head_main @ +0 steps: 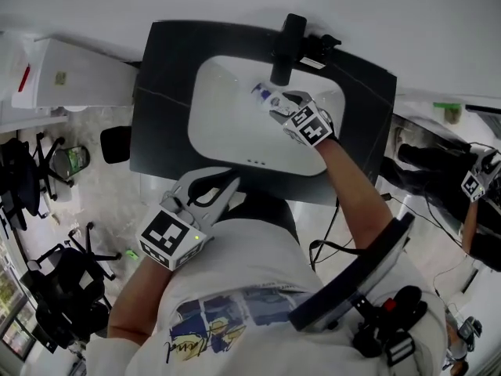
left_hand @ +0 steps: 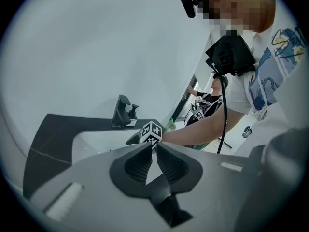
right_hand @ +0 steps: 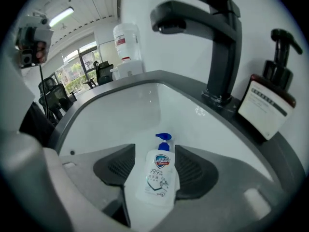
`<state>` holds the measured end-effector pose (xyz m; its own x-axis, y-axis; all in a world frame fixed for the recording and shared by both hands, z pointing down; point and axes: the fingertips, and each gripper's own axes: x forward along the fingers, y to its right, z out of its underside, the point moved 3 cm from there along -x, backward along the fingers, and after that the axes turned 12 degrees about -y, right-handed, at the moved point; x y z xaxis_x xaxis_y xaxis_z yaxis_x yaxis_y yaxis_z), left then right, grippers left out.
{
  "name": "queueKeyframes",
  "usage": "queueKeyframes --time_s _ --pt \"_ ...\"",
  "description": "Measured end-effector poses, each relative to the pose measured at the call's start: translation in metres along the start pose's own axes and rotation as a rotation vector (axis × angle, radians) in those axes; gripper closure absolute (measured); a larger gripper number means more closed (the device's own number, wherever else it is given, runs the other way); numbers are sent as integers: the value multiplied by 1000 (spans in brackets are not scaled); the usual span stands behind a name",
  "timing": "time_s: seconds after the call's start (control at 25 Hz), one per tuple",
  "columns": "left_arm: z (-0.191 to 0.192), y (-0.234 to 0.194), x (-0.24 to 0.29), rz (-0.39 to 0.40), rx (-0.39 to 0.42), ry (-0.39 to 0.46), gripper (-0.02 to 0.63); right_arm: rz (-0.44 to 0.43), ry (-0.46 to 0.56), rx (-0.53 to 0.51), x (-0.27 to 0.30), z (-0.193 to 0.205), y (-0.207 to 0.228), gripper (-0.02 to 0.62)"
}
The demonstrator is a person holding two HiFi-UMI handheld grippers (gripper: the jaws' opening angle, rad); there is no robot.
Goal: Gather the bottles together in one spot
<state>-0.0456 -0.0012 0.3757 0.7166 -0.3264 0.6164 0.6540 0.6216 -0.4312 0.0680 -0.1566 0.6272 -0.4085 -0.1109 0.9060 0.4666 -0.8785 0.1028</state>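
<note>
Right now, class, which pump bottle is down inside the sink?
The white bottle with the blue pump; the dark bottle stands upright on the counter beside the tap.

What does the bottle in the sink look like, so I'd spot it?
Find the white basin sunk in the dark counter, below the black faucet. Lying in it is a small white bottle with a blue pump. The other pump bottle is dark and stands on the counter.
</note>
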Motion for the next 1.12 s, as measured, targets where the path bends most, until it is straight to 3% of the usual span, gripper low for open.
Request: queueKeyframes --time_s 0.44,0.64,0.88,0.96,1.12 --pt "18 -11 -15 -68 -72 5 571 7 -155 -5 78 -25 16 359" --pt "28 -17 -21 -107 -141 -13 571 18 -291 27 101 -11 19 379" --pt "31 -20 -24 -116 -133 -2 568 48 -401 25 108 -8 21 400" --pt "29 -18 -23 -109 -112 12 568 66 -405 -3 107 -11 20 448" --pt "28 -17 -25 -105 -117 20 568 69 -299 -57 109 -23 12 460"
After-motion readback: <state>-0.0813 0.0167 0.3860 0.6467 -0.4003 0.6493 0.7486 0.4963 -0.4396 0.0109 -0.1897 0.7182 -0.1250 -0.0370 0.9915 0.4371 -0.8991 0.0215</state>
